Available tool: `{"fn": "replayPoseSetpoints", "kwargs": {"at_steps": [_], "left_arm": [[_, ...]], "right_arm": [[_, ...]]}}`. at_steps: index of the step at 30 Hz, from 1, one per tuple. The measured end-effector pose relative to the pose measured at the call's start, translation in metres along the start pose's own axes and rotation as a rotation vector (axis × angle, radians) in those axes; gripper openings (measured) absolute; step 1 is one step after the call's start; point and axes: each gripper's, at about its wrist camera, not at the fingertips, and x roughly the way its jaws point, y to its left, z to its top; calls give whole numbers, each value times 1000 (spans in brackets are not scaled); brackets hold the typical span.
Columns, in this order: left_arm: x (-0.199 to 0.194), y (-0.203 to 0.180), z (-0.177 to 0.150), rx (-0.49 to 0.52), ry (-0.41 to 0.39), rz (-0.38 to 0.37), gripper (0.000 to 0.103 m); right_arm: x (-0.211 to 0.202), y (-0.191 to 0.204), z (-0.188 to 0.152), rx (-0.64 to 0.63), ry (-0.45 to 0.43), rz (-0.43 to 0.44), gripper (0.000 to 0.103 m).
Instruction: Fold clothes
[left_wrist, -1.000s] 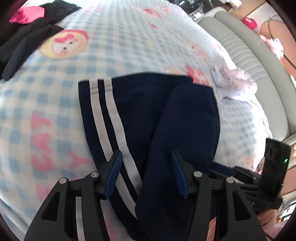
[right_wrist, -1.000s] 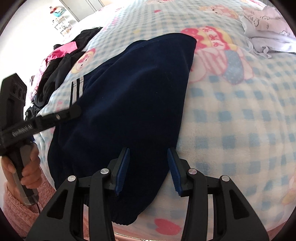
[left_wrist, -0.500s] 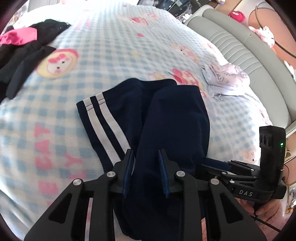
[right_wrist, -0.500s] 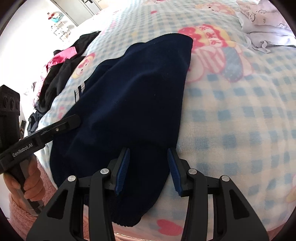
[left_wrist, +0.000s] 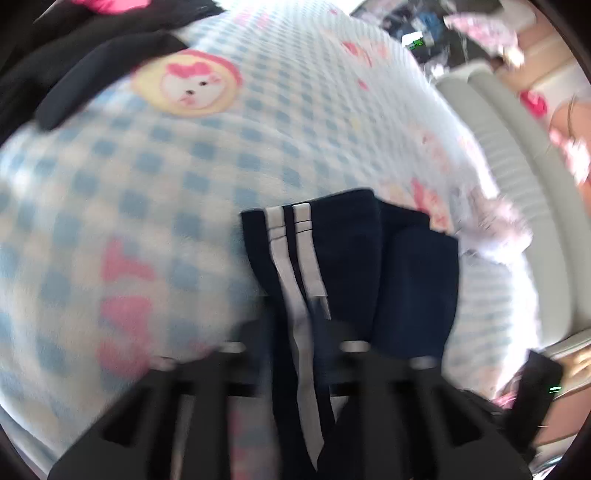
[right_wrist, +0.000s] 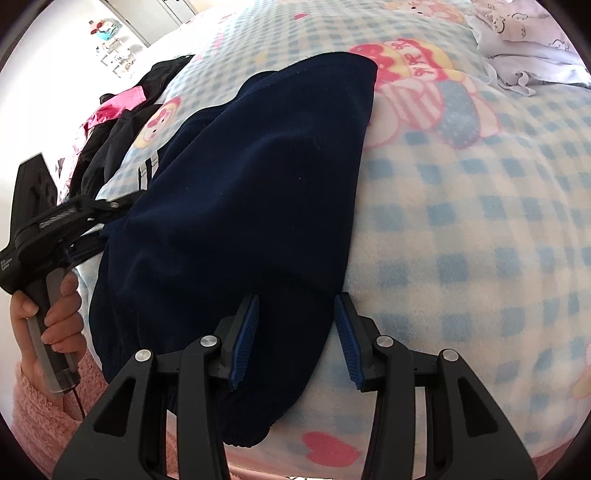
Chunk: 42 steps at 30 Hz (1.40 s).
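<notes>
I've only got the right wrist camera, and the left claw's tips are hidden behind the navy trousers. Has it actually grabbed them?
Observer: Yes. In the left wrist view, the left claw is shut on the navy trousers, pinching the leg with the two white stripes.
Operator: What's past the bed on that camera?
Observer: A grey ribbed cushion runs along the blanket's right edge.
</notes>
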Motion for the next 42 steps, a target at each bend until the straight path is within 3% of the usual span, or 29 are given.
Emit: {"fn": "replayPoseSetpoints", "kwargs": {"at_steps": [3,5,8,10,11,12,14,17,19,21,24,28,32,38,40,42], "left_arm": [[-11,-17,1,94,-77,146,7],[-21,-17,4,102,-123,219,8],[-32,-8,6,61,-133,253,11],[-46,-9,3,72,-178,240,28],[-52,-10,2,77,-201,233,48],[-58,-10,0,81,-213,208,50],[-56,-10,-2,72,-150,26,50],[-37,-20,-8,78,-12,-74,49],[-28,-29,-16,122,16,-51,48],[-22,-37,-20,159,27,-31,25],[-22,-53,-25,228,12,-6,18],[-35,-88,-36,405,-45,11,16],[-31,-109,-48,504,-14,-24,16],[-21,-127,-77,610,37,-97,16],[-16,-128,-83,618,65,-126,16],[-14,-128,-86,615,82,-146,17]], "right_arm": [[-14,3,4,17,-42,58,46],[-21,7,8,-3,-72,57,46],[-17,10,11,-27,-58,10,46],[-11,6,10,-13,-36,5,46],[-10,6,9,-8,-32,10,46],[-9,5,7,-8,-29,12,46],[-8,4,4,-6,-25,12,46],[-8,-1,2,11,-20,26,46],[-12,-6,2,31,-19,53,46],[-19,-9,6,42,-31,72,46],[-30,-13,13,55,-53,98,47],[-33,7,23,14,-80,109,50],[-30,13,26,32,-83,131,51],[-19,20,29,37,-69,170,52],[-16,21,30,17,-57,195,59],[-10,20,31,1,-33,230,60]]}}
